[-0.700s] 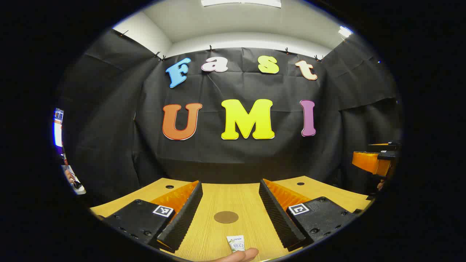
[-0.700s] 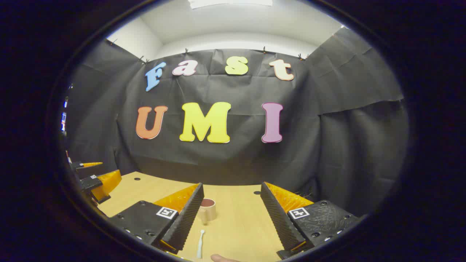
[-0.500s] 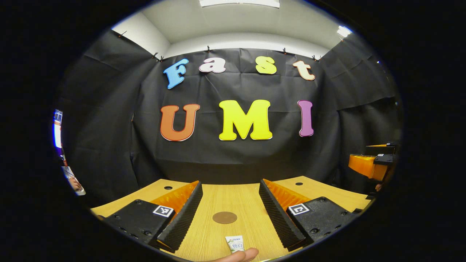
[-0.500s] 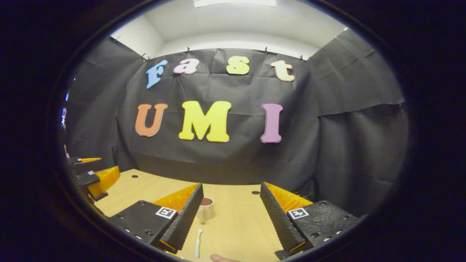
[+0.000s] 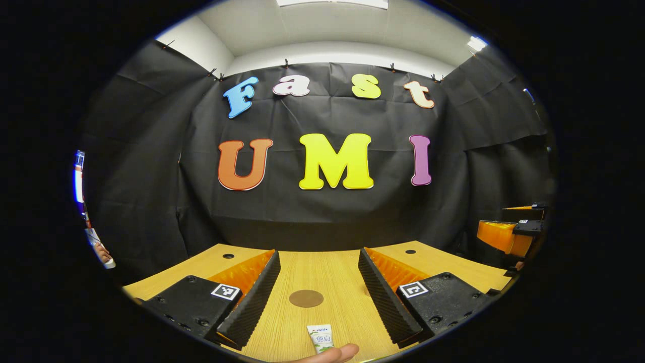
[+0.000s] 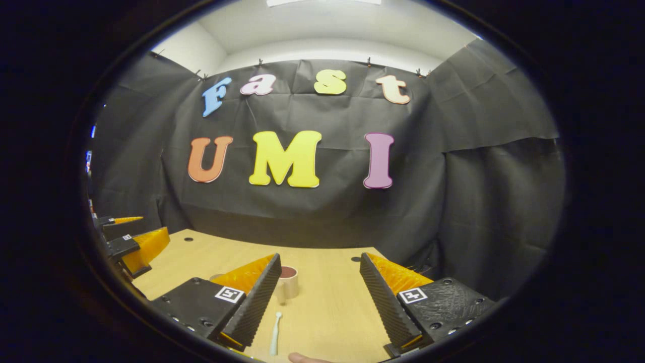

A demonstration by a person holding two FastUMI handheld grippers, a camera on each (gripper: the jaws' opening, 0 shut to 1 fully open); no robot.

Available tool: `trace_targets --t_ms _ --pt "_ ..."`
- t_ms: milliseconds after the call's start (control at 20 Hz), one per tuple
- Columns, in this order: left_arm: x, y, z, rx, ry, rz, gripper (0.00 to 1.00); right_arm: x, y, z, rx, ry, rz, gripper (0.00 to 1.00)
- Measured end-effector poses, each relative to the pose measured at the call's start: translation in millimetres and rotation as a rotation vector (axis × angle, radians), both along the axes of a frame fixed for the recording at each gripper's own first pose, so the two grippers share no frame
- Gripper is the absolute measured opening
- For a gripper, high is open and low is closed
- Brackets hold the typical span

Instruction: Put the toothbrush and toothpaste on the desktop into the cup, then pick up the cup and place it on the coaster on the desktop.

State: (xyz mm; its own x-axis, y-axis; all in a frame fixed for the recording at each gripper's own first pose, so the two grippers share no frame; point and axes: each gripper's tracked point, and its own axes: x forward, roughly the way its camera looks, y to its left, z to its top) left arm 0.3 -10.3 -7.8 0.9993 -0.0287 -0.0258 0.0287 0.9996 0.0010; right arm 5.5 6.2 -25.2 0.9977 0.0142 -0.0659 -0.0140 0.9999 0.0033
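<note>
In the left gripper view my left gripper [image 5: 318, 292] is open above the wooden desktop [image 5: 327, 267]. A round brown coaster [image 5: 306, 298] lies between its fingers, and a small white toothpaste tube [image 5: 321, 337] lies nearer, at the bottom edge. In the right gripper view my right gripper [image 6: 320, 297] is open too. A beige cup [image 6: 288, 282] stands upright just beside its left finger. A pale toothbrush [image 6: 274, 333] lies flat in front of the cup, near the bottom. Both grippers are empty and apart from the objects.
A fingertip [image 5: 330, 354] shows at the bottom of the left gripper view, next to the toothpaste. The other gripper shows at the right edge [image 5: 509, 234] there and at the left edge [image 6: 128, 247] of the right gripper view. Small holes [image 5: 228, 256] mark the desktop's far corners.
Both views have shifted slightly: the coaster, toothpaste, cup and toothbrush sit a little higher or farther left than before. Nothing was taken hold of; both grippers stay open.
</note>
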Motion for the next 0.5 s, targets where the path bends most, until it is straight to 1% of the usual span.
trace_targets --t_ms 50,100,150,200,250,300,500 --pt "1 -1 -3 0.0 0.008 0.0 0.99 0 11 -6 0.014 0.011 0.039 0.98" --pt "2 -1 -4 -0.001 0.012 -0.001 0.99 3 17 -15 0.008 0.03 0.061 0.95" --pt "2 -2 -4 0.001 0.01 -0.004 0.99 5 17 -20 -0.005 0.039 0.058 0.98" --pt "2 -4 -2 0.006 0.006 -0.009 0.99 12 19 -35 -0.014 0.068 0.064 0.95" --pt "3 -4 -4 0.011 0.008 -0.009 0.99 16 27 -54 -0.002 0.117 0.086 0.98" --pt "5 -4 -6 0.01 0.015 -0.01 0.99 20 31 -75 0.013 0.175 0.099 0.95" --pt "7 -2 -10 0.02 0.022 -0.003 0.99 32 48 -141 0.018 0.369 0.135 0.95"
